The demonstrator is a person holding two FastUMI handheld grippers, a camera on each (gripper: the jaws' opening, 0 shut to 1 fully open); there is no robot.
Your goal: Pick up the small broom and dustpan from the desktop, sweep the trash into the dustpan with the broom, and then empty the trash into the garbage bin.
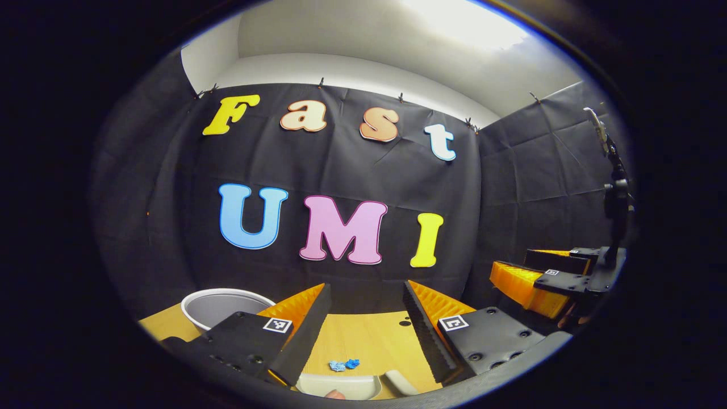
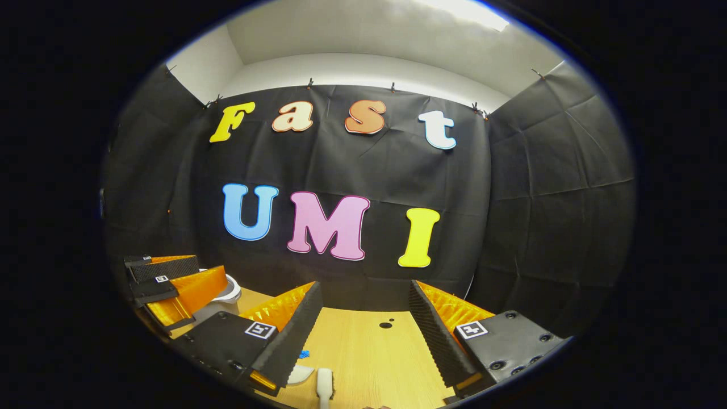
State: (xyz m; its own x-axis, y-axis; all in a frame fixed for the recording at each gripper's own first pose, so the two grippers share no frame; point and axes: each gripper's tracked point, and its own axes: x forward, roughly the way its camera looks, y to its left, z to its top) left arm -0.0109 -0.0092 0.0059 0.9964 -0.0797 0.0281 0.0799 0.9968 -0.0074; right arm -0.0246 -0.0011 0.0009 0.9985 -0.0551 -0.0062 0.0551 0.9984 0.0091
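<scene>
Tools L (image 1: pixel 363 318) & R (image 2: pixel 363 318) both wide apart, empty, above desk (image 2: pixel 369 352) w/ blue trash (image 1: pixel 344 364).

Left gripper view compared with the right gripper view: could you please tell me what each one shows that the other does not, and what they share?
Left gripper view: the right hand-held gripper farther off at the right edge, jaws apart, a dark stand rising above it, and the garbage bin with its open mouth showing.
Right gripper view: the left hand-held gripper at the left edge, partly covering the bin, and a pale handle lying near the bottom.
Both: the wooden desktop, its dark hole and blue trash scraps.
</scene>
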